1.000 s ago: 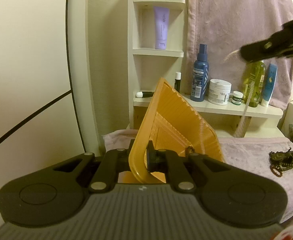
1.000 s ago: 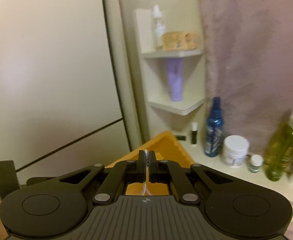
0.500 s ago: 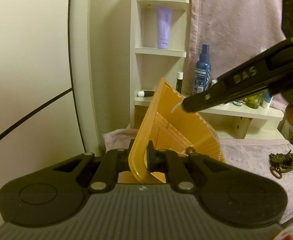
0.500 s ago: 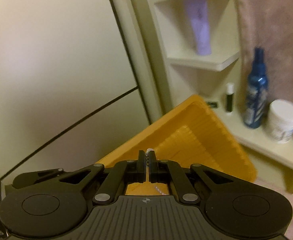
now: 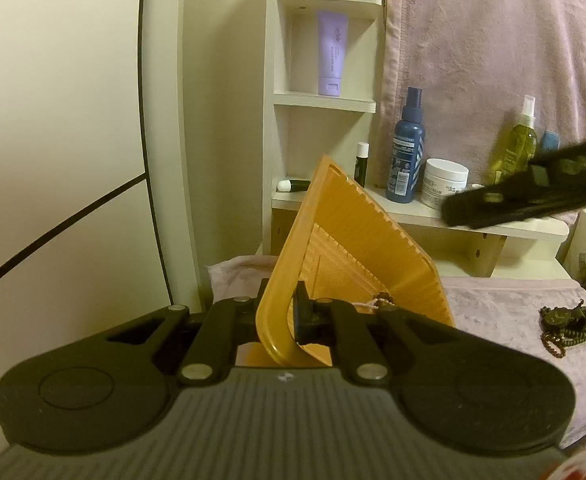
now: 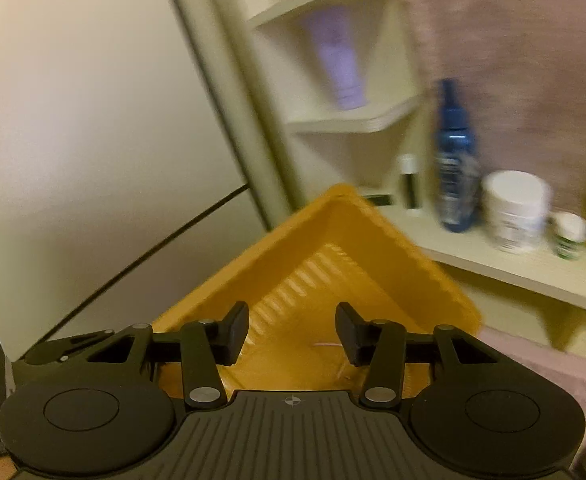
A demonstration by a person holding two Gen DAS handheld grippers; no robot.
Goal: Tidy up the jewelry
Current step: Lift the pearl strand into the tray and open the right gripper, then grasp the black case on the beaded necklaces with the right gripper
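Left wrist view | left tongs [image 5: 289, 316] clamped on tilted orange tray [image 5: 357, 240] rim, lower centre | right tongs [image 6: 293, 336] opening, nothing between, pale chain [image 6: 327, 344] on tray floor | dark bead jewelry [image 5: 569, 326] lower right on cloth | risk: tilt slides chain out.

Ribbed orange tray [image 5: 357, 240], black grippers, mauve cloth [image 5: 505, 308].

The right wrist view is smeared: the shelf bottles [image 6: 455, 160] show no readable labels. In the left wrist view, the right gripper's finger [image 5: 533, 192] is blurred and cut by the right edge. The orange tray [image 5: 357, 248] hides its near corner behind the left gripper [image 5: 285, 316].
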